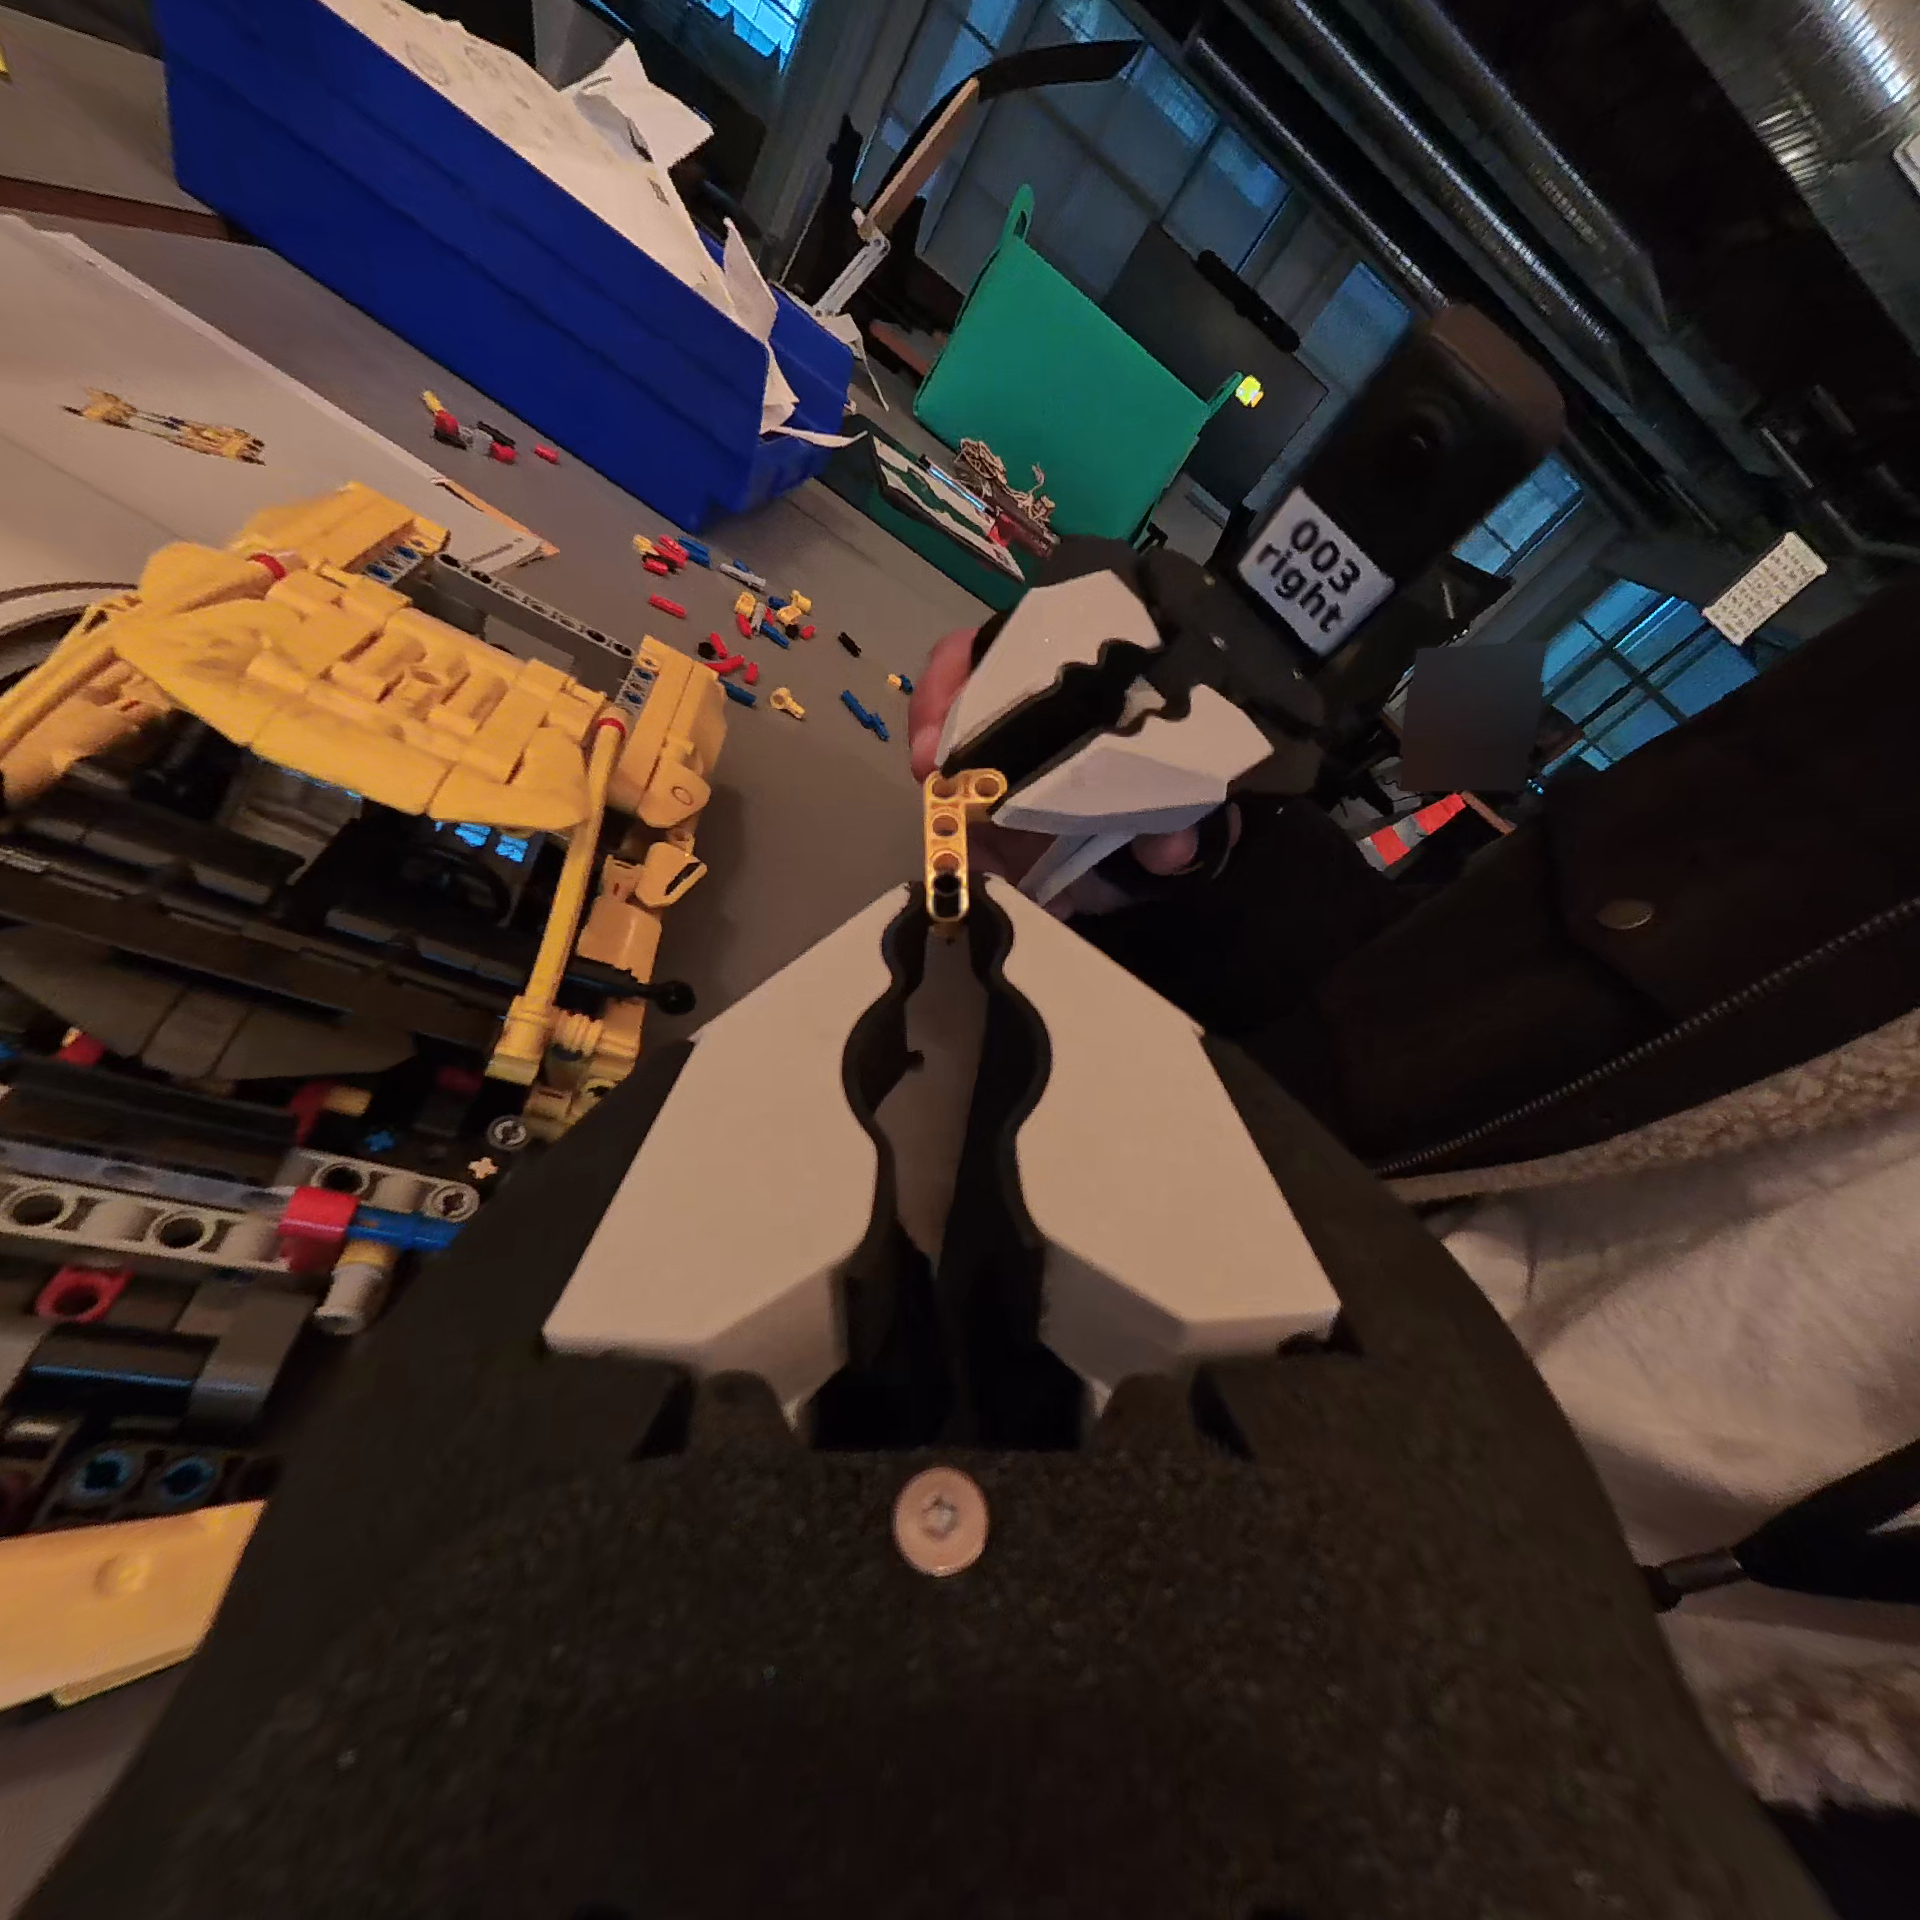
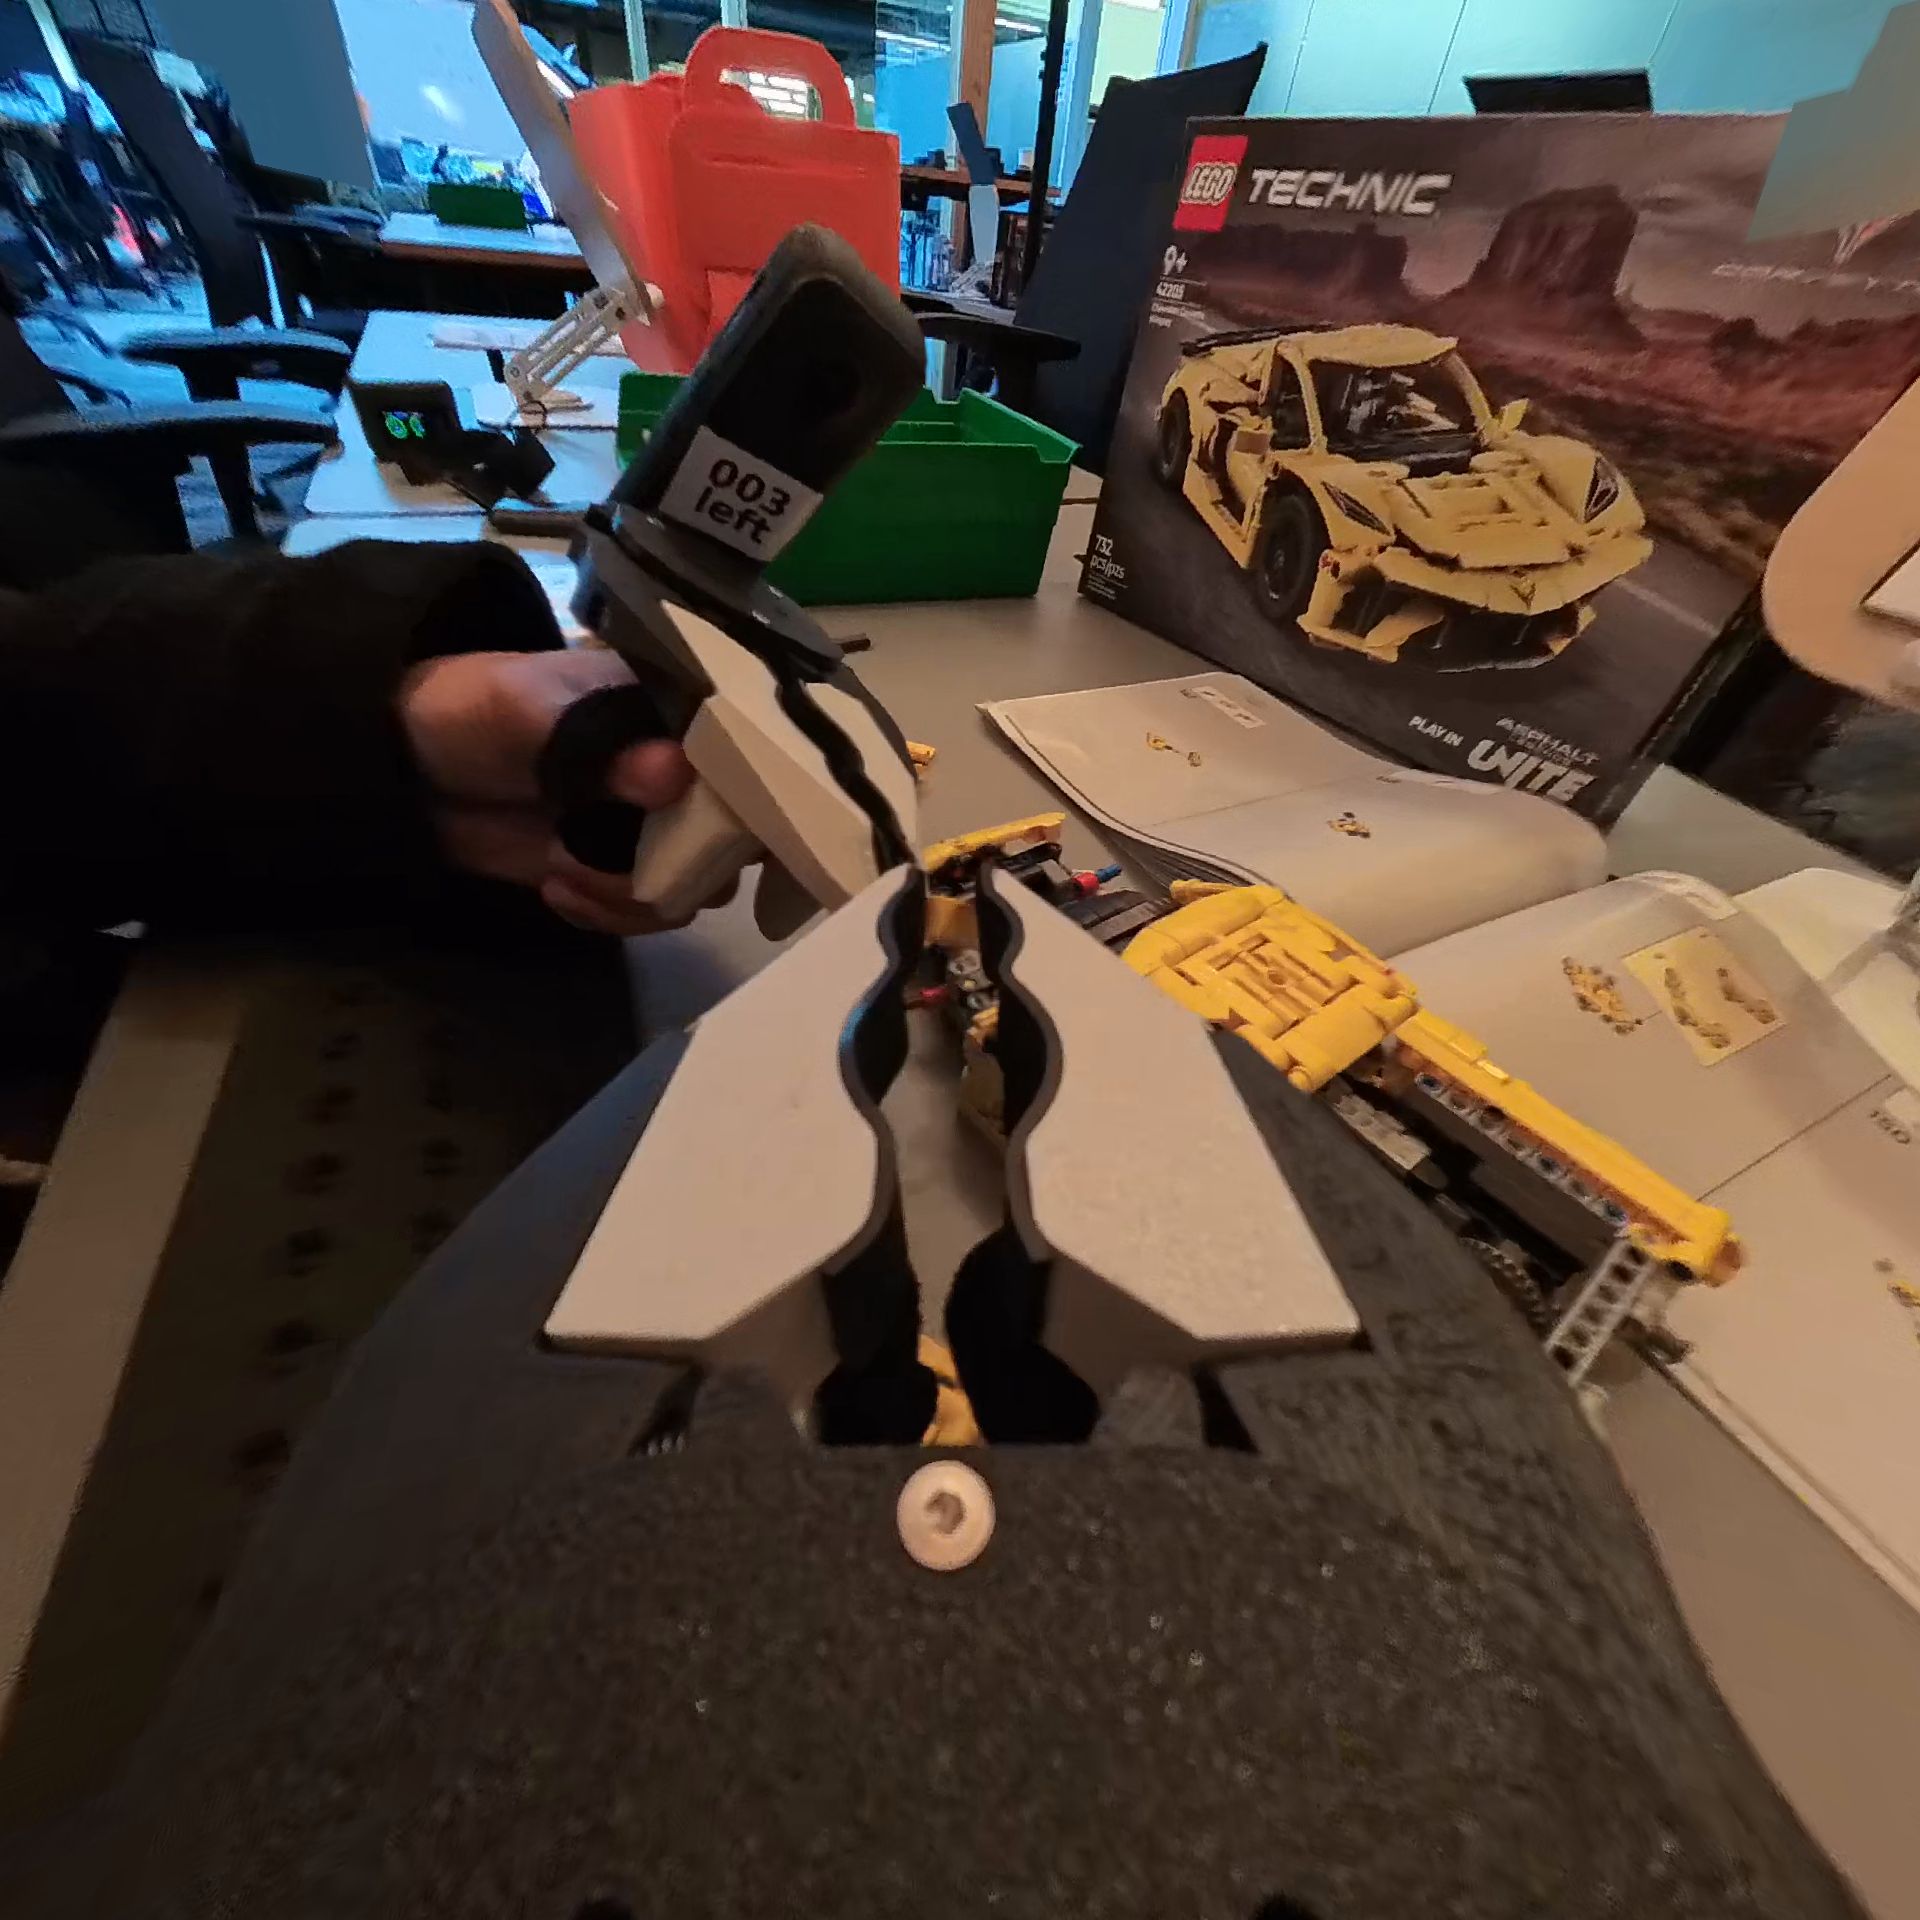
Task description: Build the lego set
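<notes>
The left gripper (image 1: 948,902) pinches the lower end of a small yellow L-shaped beam (image 1: 954,836) with round holes along it, held in the air beside the part-built yellow car (image 1: 343,707) on the grey table (image 1: 821,831). The right gripper (image 1: 982,767) meets the beam's short top arm, jaws nearly closed; whether they clamp it is unclear.

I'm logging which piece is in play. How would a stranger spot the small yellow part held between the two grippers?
Start at the half-built yellow car, then look right to the left gripper. Its tips pinch a small yellow L-shaped beam with round holes. The other loose pieces lie on the table; this one is held in the air.
</notes>
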